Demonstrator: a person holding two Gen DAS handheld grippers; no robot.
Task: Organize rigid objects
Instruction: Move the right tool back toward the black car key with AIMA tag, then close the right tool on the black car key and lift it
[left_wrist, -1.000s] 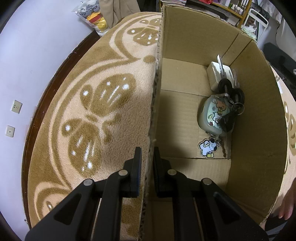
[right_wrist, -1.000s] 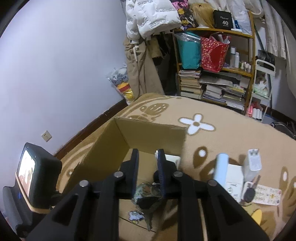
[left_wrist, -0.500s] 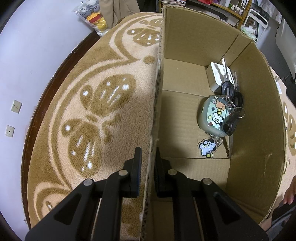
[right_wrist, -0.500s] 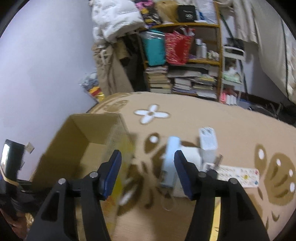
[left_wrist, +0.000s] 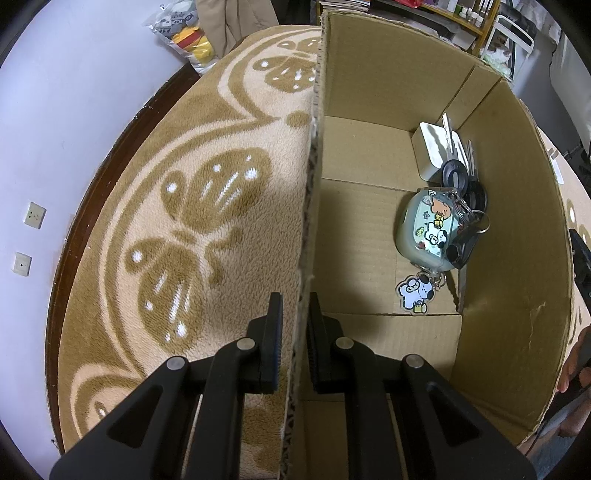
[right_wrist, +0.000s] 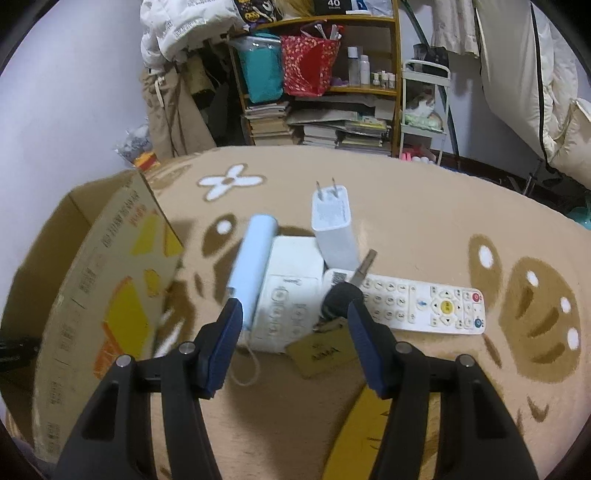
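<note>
Right now my left claw (left_wrist: 294, 314) is clamped on the near wall of the cardboard box (left_wrist: 517, 258), one finger outside, one inside. Within, a key bunch (left_wrist: 439, 229) and a white charger (left_wrist: 432, 147) lie by the far right corner. My right claw (right_wrist: 295, 314) hangs spread wide above the rug (right_wrist: 424, 214), over a black key (right_wrist: 341, 299), two remotes (right_wrist: 417, 304) and a blue tube (right_wrist: 253, 258).

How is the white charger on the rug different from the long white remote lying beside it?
The charger is a plain, blocky thing with two metal prongs at its far end; the remote is long, flat and covered in buttons, some coloured. The charger points away from the camera, while the remote lies crosswise. Both are white and rest on the rug, outside the cardboard box.
</note>
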